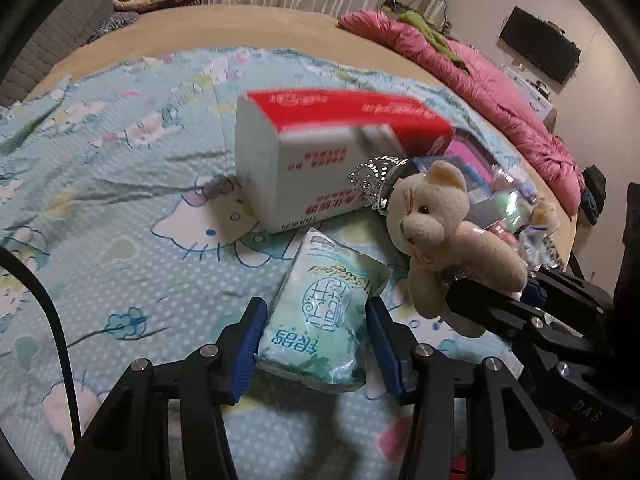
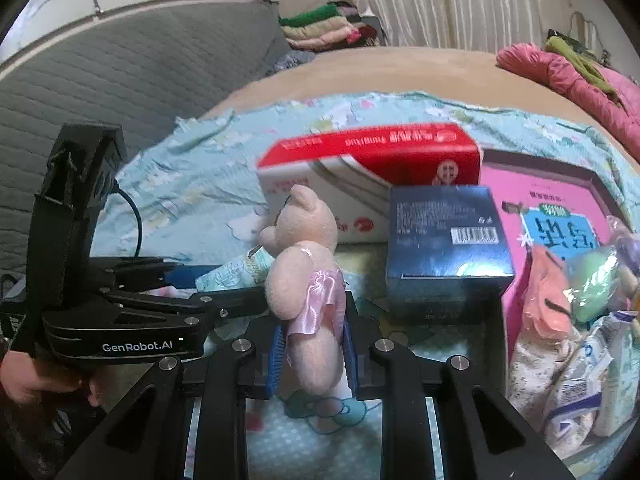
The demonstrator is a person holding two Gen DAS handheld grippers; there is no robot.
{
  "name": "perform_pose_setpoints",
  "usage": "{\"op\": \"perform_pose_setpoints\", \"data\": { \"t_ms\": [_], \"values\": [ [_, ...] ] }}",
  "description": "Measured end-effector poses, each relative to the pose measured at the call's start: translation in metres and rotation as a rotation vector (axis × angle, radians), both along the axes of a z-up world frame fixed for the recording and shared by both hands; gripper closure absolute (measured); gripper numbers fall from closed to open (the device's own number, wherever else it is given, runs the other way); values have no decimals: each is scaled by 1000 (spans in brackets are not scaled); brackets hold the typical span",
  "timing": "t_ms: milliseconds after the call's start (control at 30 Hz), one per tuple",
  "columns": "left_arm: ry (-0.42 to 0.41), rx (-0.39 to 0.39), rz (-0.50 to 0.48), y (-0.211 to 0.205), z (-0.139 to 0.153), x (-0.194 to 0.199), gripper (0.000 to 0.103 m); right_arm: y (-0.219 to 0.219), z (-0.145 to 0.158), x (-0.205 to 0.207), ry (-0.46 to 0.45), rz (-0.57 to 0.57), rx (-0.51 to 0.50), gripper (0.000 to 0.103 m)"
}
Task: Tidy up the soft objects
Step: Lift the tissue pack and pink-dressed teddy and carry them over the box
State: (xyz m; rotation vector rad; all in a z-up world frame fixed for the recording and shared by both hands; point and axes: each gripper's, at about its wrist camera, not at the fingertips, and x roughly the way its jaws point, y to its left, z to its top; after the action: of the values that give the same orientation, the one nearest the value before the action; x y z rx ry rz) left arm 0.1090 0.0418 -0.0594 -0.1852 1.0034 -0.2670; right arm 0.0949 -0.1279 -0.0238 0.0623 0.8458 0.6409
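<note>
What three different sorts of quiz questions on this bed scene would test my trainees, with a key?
1. True or false: the right gripper is shut on the teddy bear.
2. What lies between the left gripper's fingers?
A. tissue pack
B. blue box
C. pink book
3. Fill in: the large red-and-white tissue package rests on the ____ bedsheet.

Key: 1 true; 2 A; 3 Hello Kitty.

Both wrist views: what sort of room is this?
Most likely a bedroom at home. The work surface is a bed with a cartoon-print sheet, a pink quilt lies bunched along its far edge, and folded clothes are stacked by the curtain.
</note>
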Motion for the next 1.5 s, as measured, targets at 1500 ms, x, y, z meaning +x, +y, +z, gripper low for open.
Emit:
{"op": "perform_pose_setpoints", "data": {
  "t_ms": [1500],
  "values": [
    [-118, 132, -206, -228, 88, 23, 54, -240, 64, -11, -176, -465, 212, 78]
  ]
}}
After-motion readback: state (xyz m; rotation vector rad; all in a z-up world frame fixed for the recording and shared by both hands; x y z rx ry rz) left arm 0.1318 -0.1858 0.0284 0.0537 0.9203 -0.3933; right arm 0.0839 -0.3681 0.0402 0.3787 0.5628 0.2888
